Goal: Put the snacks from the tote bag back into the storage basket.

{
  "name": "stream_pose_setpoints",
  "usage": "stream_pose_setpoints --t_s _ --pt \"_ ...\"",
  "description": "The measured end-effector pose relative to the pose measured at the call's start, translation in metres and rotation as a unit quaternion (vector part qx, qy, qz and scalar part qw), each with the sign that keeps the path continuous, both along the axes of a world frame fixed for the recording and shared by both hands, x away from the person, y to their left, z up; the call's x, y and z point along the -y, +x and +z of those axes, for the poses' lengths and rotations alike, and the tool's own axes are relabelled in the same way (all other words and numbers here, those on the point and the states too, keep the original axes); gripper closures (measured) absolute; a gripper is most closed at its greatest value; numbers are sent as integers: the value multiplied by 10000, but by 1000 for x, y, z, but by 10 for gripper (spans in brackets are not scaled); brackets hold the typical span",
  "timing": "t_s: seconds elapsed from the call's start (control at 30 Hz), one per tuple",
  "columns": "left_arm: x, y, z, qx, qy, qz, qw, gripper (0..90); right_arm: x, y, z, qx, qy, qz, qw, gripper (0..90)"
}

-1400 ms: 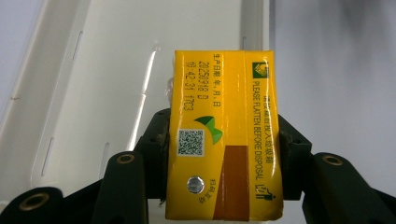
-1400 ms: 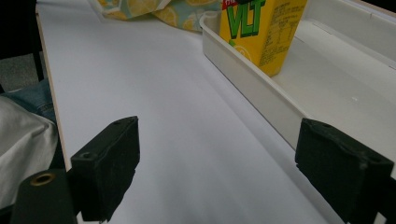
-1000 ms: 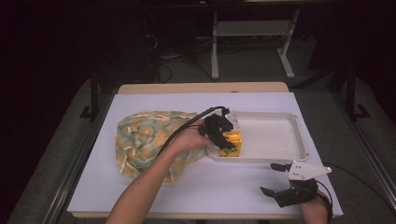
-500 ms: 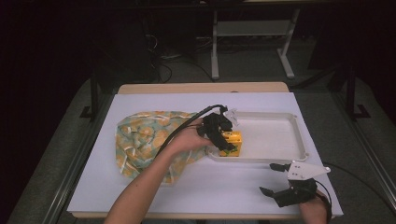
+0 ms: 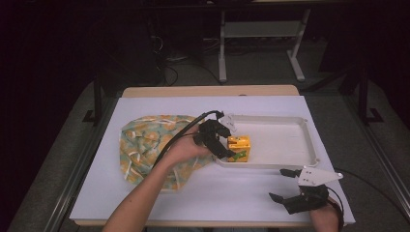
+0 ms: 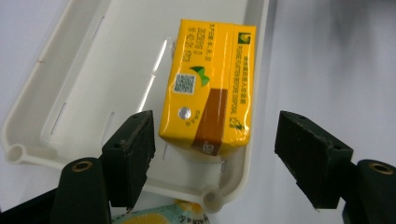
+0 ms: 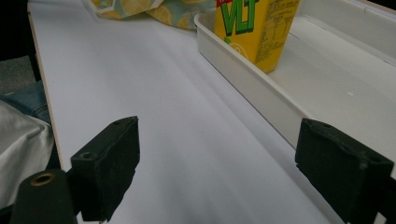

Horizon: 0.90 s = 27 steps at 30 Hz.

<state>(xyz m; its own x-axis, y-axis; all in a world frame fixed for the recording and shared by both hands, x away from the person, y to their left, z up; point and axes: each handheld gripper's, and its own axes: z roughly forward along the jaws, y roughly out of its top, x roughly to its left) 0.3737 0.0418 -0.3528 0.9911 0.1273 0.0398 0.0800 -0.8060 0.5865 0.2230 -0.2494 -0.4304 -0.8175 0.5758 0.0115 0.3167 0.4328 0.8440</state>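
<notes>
From the high view, a white surface (image 5: 145, 203) carries a shallow white tray (image 5: 290, 145) at its right half and a crumpled cloth bag printed with orange slices (image 5: 145, 145) at its left. A yellow drink carton (image 5: 239, 148) stands in the tray's near left corner. The left gripper (image 5: 226, 145) sits just left of the carton, over the tray's left end, with its fingers spread apart on either side of the carton's near corner; whether they touch it is hard to tell from here. The right gripper (image 5: 285, 186) rests low at the surface's near right edge, well apart from the tray, its fingers apart. In the left gripper view, the carton (image 6: 208, 84) lies between the two black fingers (image 6: 133, 154), which stand wide of it with a clear gap on both sides, and the tray's rounded corner (image 6: 212, 198) shows just below. In the right gripper view, the fingers (image 7: 109, 163) are wide apart over bare surface (image 7: 163, 116), with the tray wall (image 7: 252, 88) and the carton (image 7: 254, 28) ahead at the upper right and the bag (image 7: 140, 9) beyond.
</notes>
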Motion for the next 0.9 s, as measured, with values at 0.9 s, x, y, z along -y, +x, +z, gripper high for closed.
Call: stream_pose_setpoints --t_s 0.9 --pt "-55 -26 -4 -27 -488 418 9979 250 3 0 1 -2 13 -151 9999 135"
